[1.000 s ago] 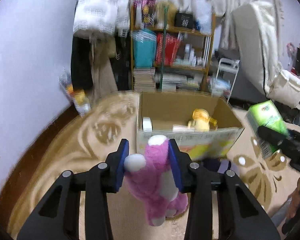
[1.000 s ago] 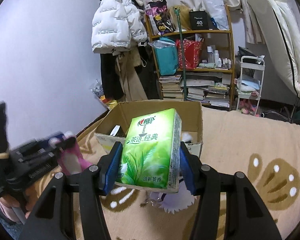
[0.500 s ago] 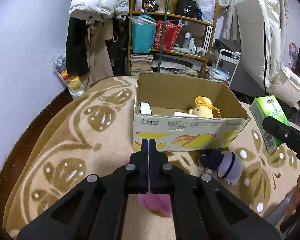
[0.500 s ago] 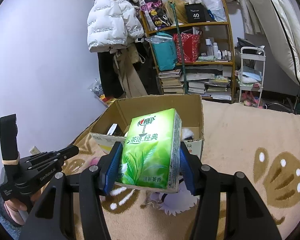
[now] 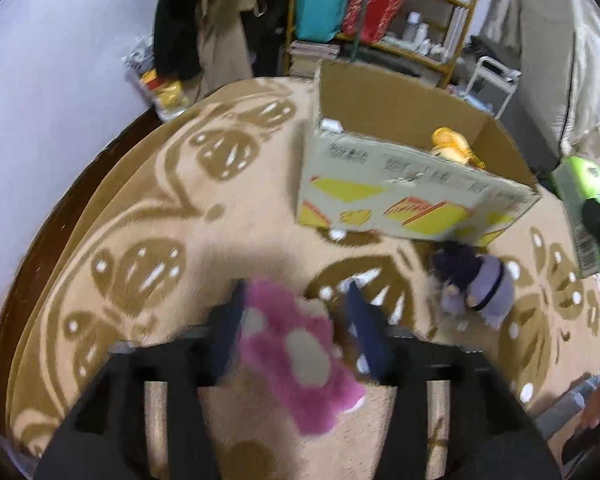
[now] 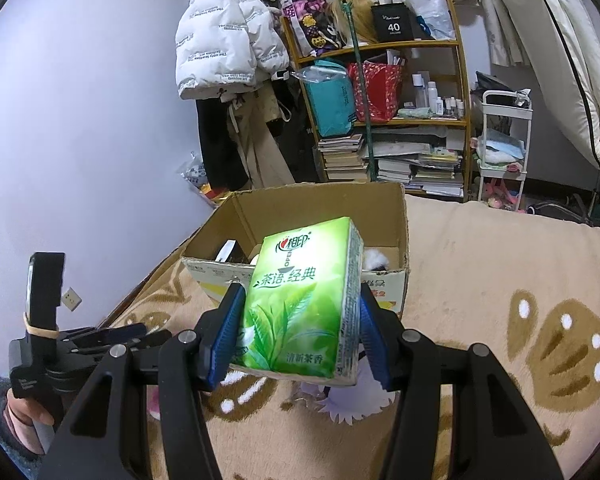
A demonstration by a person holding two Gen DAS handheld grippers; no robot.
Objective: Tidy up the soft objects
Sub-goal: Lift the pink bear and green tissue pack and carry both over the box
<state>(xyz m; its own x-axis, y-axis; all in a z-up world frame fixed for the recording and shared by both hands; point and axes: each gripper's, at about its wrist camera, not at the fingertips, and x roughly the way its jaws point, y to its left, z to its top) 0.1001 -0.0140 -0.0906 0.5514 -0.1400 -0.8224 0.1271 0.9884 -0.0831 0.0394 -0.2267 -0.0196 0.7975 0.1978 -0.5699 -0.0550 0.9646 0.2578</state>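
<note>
A pink plush toy [image 5: 296,364] lies on the patterned carpet between the fingers of my left gripper [image 5: 296,296]. Its jaws are opening and the right pad stands clear of the toy. My right gripper [image 6: 300,300] is shut on a green tissue pack [image 6: 304,300], held up in front of an open cardboard box [image 6: 320,212]. In the left wrist view the box [image 5: 400,200] holds a yellow plush [image 5: 450,148]. A purple doll with dark hair [image 5: 476,284] lies on the carpet by the box's near right corner.
A crowded wooden shelf [image 6: 380,120] with books and bags stands behind the box. A white puffer jacket [image 6: 220,48] hangs to its left, a white trolley [image 6: 504,140] to its right. The carpet [image 5: 140,220] ends at dark floor along the wall.
The left gripper held the pink plush up, then stood shut above it. Now it is lower, with jaws apart around the plush on the carpet. The right gripper kept still with the pack.
</note>
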